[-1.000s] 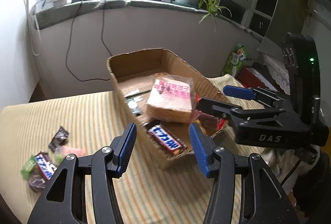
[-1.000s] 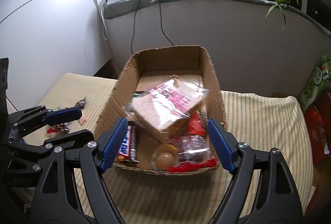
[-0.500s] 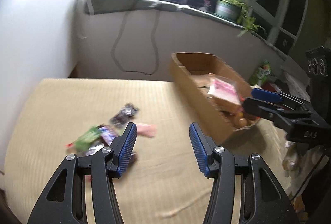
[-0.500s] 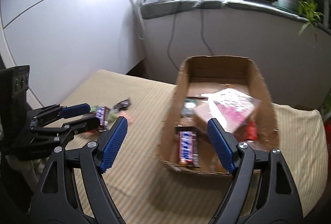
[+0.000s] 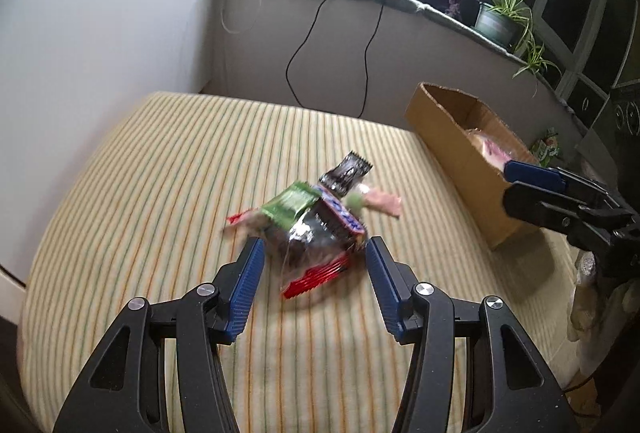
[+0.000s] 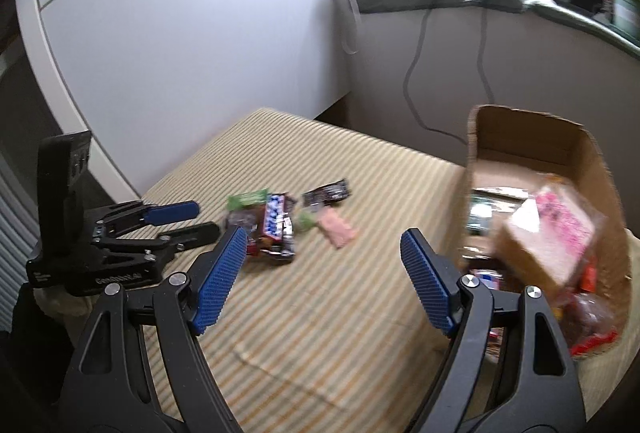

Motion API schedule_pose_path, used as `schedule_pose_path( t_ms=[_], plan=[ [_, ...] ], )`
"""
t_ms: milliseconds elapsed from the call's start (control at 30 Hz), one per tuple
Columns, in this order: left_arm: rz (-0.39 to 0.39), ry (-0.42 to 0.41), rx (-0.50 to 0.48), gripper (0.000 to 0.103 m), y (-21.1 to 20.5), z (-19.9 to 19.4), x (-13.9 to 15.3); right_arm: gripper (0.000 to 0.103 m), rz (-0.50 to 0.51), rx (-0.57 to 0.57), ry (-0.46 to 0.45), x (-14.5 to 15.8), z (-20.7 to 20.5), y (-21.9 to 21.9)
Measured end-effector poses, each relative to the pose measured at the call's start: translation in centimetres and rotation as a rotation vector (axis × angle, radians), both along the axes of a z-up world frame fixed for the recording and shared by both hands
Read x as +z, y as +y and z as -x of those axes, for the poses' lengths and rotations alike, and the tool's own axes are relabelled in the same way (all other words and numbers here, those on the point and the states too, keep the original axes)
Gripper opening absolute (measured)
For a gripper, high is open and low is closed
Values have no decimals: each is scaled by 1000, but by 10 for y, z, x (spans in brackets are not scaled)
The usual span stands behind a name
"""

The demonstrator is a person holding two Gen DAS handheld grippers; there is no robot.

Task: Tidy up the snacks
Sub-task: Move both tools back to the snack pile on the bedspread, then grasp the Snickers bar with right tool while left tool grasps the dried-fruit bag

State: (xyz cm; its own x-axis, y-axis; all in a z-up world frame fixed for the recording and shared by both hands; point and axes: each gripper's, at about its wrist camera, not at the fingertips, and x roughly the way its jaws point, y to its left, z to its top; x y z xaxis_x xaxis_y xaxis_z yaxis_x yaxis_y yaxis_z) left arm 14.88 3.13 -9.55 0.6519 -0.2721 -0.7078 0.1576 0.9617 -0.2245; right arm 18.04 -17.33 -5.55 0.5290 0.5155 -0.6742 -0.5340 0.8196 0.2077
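A heap of loose snack packets (image 5: 316,221) lies on the striped table, also seen in the right wrist view (image 6: 276,221): a green packet (image 5: 292,207), a blue-and-white bar (image 5: 342,215), a dark wrapper (image 5: 346,173), a pink one (image 5: 384,201). My left gripper (image 5: 312,261) is open and empty, its fingertips either side of the heap's near edge. My right gripper (image 6: 322,255) is open and empty, over the table between the heap and the cardboard box (image 6: 532,137). The box holds a bagged bread slice (image 6: 548,229) and other snacks.
The striped cloth covers the table (image 5: 160,193). A white wall stands at the left and a sill with a potted plant (image 5: 500,21) at the back. A cable (image 5: 304,45) hangs down the back wall. The box shows at the right in the left wrist view (image 5: 452,137).
Both grippers have swung left, away from the box. My left gripper has come down close to the snack heap. Both stay open and empty.
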Motion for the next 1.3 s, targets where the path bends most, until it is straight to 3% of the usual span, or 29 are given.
schedule_pose_path(
  t_ms=[100, 167, 400, 900, 1300],
  plan=[
    [6, 13, -7, 49, 1, -2, -6, 80, -4, 38, 46, -9, -6, 17],
    [7, 21, -13, 47, 2, -4, -10, 66, -11, 55, 85, -17, -14, 27],
    [18, 52, -22, 47, 1, -12, -22, 48, -62, 89, 239, -48, -43, 49],
    [20, 85, -28, 48, -1, -30, -32, 42, -51, 94, 351, -89, -75, 84],
    [24, 98, -32, 52, -3, -38, -35, 39, -60, 103, 364, -92, -81, 83]
  ],
)
